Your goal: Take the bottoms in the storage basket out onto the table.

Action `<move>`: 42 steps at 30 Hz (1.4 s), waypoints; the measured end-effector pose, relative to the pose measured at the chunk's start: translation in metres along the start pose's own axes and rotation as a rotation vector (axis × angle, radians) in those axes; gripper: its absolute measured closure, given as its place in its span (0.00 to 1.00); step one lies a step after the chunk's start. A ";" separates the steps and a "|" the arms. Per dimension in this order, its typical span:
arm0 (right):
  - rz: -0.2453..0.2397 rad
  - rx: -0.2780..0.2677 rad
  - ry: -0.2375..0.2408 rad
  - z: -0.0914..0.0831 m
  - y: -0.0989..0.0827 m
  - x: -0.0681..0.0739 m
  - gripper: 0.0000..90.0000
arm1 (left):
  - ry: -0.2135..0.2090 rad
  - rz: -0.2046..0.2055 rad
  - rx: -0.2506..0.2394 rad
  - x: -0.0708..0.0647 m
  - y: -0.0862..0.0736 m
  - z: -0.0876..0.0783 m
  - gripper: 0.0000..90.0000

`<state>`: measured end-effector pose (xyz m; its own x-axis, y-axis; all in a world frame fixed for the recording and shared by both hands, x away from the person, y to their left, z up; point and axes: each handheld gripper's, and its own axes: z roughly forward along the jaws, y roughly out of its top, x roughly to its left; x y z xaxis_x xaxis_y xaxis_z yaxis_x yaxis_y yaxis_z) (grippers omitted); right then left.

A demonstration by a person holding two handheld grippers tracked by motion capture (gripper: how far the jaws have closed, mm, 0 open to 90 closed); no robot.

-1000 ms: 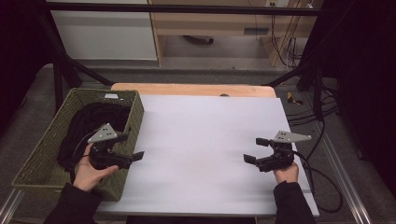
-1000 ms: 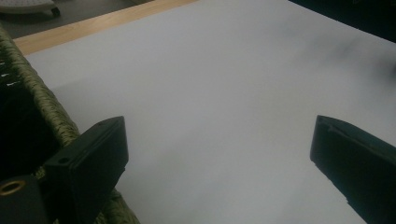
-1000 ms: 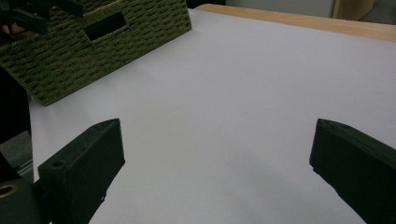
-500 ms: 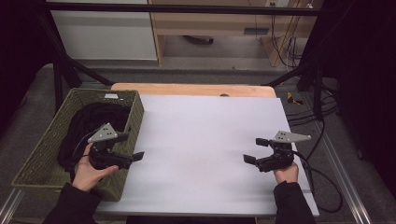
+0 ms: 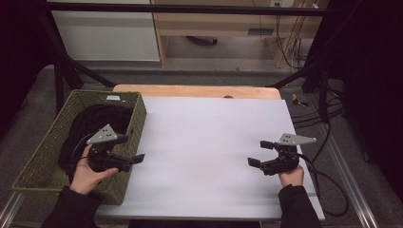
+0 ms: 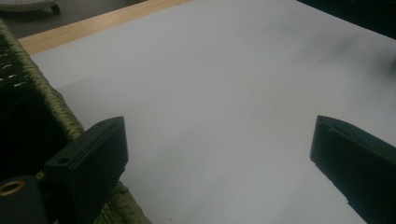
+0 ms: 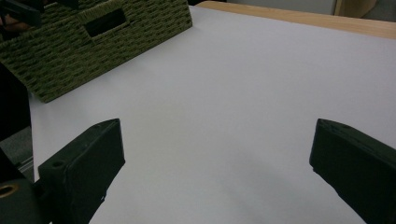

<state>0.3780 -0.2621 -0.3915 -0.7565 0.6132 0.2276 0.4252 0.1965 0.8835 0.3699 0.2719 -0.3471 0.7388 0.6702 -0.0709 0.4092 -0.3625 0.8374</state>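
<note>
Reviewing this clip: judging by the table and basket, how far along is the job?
Nothing looks done: the white table top is bare and the black bundle lies in the green basket. In hand: nothing; left gripper and right gripper are open, empty. Everything remains.

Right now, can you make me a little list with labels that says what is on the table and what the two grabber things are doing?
table: white sheet over a wooden top
basket: green woven basket at the table's left edge
in the basket: something dark, too dim to name
left gripper: open, held over the basket's right wall, pointing toward the middle
right gripper: open, held over the sheet's right side, pointing toward the middle
between the jaws: nothing in either gripper
</note>
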 end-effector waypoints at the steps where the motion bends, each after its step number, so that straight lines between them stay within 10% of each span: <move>1: 0.000 0.000 -0.001 0.000 0.000 0.000 0.04 | 0.001 0.000 0.002 0.000 0.000 -0.001 0.04; 42: -0.003 0.017 -0.005 0.002 -0.001 0.000 0.04 | 0.100 -0.059 0.016 0.039 -0.006 -0.041 0.04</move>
<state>0.3788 -0.2611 -0.3930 -0.7549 0.6167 0.2231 0.4314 0.2109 0.8772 0.3743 0.3264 -0.3325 0.6568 0.7513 -0.0646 0.4593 -0.3307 0.8244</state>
